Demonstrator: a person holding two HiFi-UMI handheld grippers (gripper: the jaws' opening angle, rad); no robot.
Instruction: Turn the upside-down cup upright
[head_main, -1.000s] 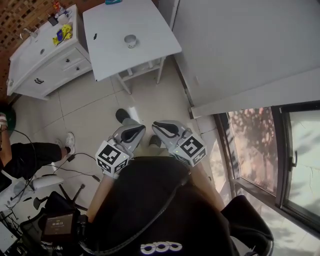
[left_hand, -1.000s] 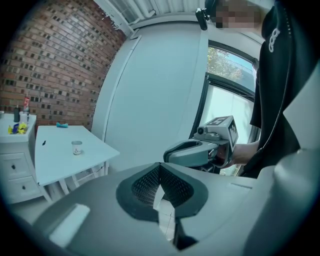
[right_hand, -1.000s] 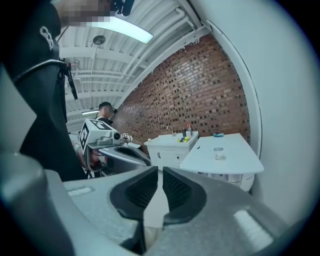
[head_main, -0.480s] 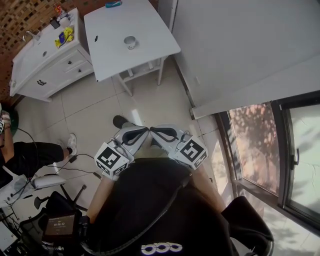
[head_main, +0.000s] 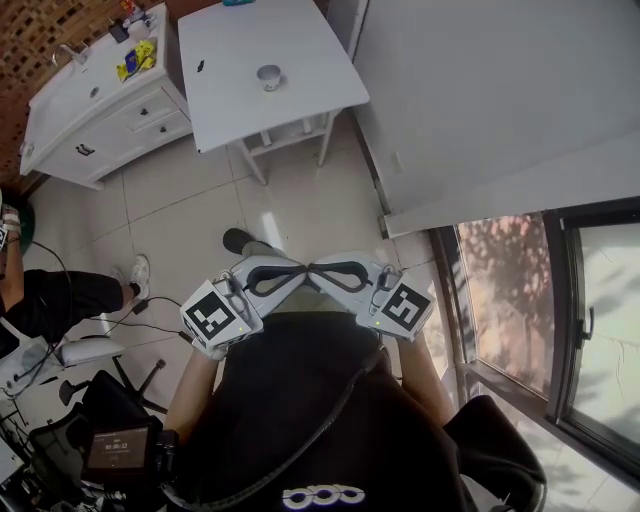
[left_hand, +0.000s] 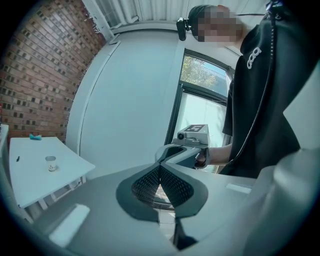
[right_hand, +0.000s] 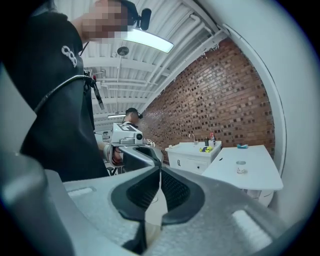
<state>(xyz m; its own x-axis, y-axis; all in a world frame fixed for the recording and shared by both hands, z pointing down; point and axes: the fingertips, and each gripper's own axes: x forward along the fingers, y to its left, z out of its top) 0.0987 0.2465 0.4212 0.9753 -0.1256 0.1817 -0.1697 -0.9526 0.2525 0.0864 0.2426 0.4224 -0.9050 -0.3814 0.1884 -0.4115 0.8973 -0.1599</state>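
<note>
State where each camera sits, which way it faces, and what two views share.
Head view: head-mounted, facing steeply down at the white rectangular table; shows the black top, left gripper and right gripper.
Left gripper view: on the left gripper, facing the right gripper and black top.
Right gripper view: on the right gripper, facing the left gripper.
Shared: the small pale cup.

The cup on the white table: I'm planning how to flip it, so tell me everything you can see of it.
The small pale round cup stands alone near the middle of the white rectangular table. From above it shows a greyish ring around a lighter centre, and from the side it looks squat. The material may be plastic or paper. Only the table touches it. It is too small to tell which end is up.
</note>
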